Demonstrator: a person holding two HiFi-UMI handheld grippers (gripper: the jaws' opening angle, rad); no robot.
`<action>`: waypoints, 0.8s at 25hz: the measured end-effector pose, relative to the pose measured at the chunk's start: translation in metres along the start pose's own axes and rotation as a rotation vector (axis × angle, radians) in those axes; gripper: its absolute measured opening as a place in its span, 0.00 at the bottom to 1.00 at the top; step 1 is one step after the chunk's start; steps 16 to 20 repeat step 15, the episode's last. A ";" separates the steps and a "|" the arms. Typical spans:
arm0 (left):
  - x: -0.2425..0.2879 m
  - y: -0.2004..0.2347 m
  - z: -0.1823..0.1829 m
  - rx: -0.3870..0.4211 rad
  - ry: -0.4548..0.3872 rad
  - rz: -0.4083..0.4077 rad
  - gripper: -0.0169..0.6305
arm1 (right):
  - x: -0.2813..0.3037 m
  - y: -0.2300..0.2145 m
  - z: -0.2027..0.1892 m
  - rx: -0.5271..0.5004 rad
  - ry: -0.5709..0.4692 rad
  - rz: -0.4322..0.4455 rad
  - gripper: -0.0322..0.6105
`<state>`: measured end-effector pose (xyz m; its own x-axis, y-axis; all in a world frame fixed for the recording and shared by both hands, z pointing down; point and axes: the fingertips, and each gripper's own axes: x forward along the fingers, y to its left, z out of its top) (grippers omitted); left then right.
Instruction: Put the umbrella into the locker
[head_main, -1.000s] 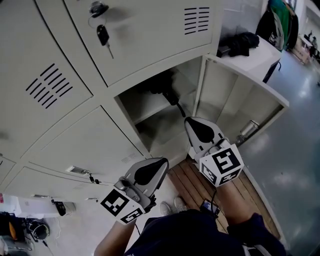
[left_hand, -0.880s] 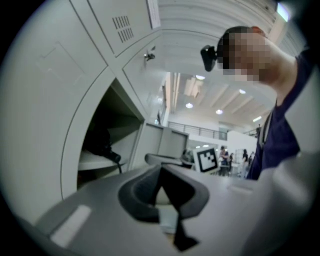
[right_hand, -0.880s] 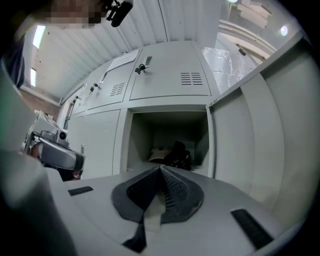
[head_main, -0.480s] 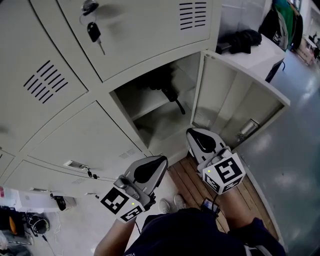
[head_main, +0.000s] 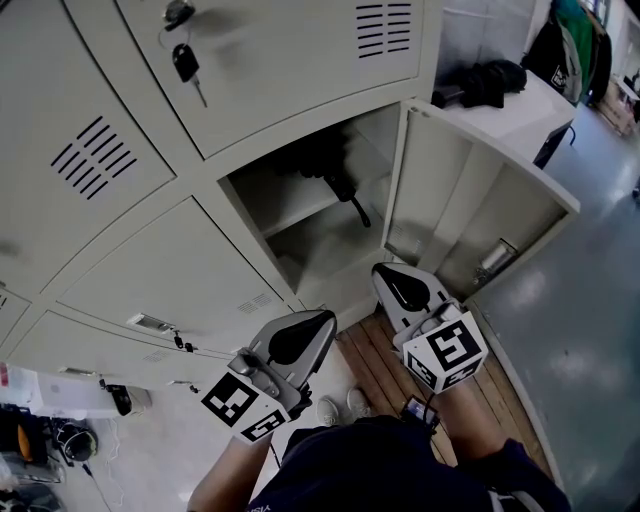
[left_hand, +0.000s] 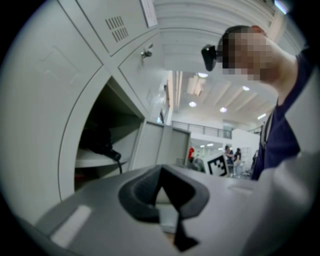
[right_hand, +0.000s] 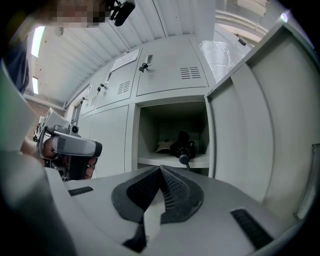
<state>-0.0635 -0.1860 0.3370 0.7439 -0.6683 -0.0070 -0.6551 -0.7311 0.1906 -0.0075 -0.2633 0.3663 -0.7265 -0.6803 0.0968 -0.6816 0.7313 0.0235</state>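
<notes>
One black folded umbrella (head_main: 327, 166) lies inside the single open beige metal locker (head_main: 437, 190), with the left gripper (head_main: 322, 320) and right gripper (head_main: 386, 270) outside, both pinched closed and empty.

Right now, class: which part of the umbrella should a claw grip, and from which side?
Probably the handle, coming straight in through the locker's open front. The folded umbrella lies on the shelf with its handle pointing outward at the shelf's edge; the locker walls close off the other sides.
</notes>
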 end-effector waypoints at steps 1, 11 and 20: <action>0.000 -0.001 0.000 0.000 0.000 0.001 0.03 | 0.000 0.000 0.000 -0.001 -0.001 0.003 0.06; 0.002 -0.003 0.000 0.004 0.001 0.006 0.03 | 0.003 0.000 -0.001 -0.002 0.010 0.018 0.06; 0.003 -0.001 0.002 0.005 -0.003 0.009 0.03 | 0.005 -0.001 -0.002 -0.009 0.016 0.019 0.06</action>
